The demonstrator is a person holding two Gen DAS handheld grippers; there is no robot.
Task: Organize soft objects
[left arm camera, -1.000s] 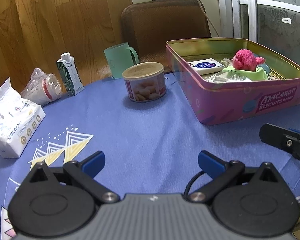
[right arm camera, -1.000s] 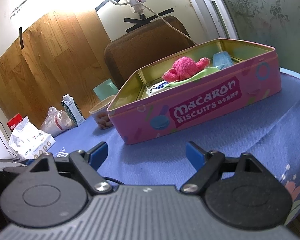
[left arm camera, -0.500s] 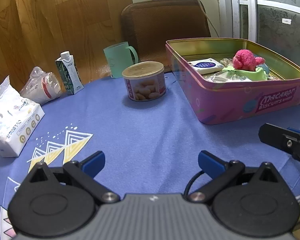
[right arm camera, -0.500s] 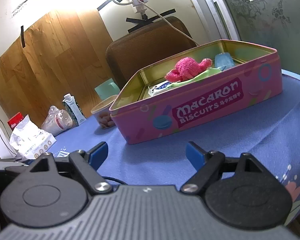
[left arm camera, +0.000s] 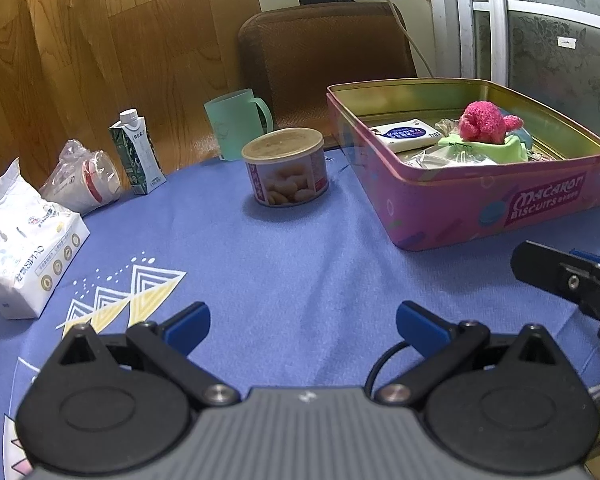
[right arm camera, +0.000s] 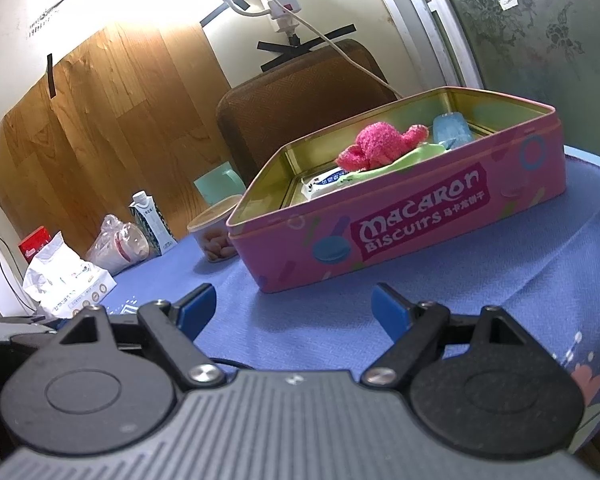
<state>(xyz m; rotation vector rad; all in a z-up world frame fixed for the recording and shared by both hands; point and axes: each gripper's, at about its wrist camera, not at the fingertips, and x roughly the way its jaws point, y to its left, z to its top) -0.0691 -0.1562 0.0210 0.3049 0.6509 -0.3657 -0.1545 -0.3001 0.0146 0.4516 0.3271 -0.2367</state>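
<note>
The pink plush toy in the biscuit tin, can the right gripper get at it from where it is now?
Probably yes. The right gripper is open and empty, the tin has no lid, and the pink plush toy lies on top of the other things, though the tin's near wall means reaching over.

Ahead of our grippers we see a glossy metal tin (left arm camera: 452, 216) with a gilt inside, holding a fuzzy pink toy (left arm camera: 485, 122), on a matt woven blue cloth (left arm camera: 284, 264), with crinkled plastic bags (left arm camera: 24, 236) to the left, before smooth wood panelling (left arm camera: 100, 52).
</note>
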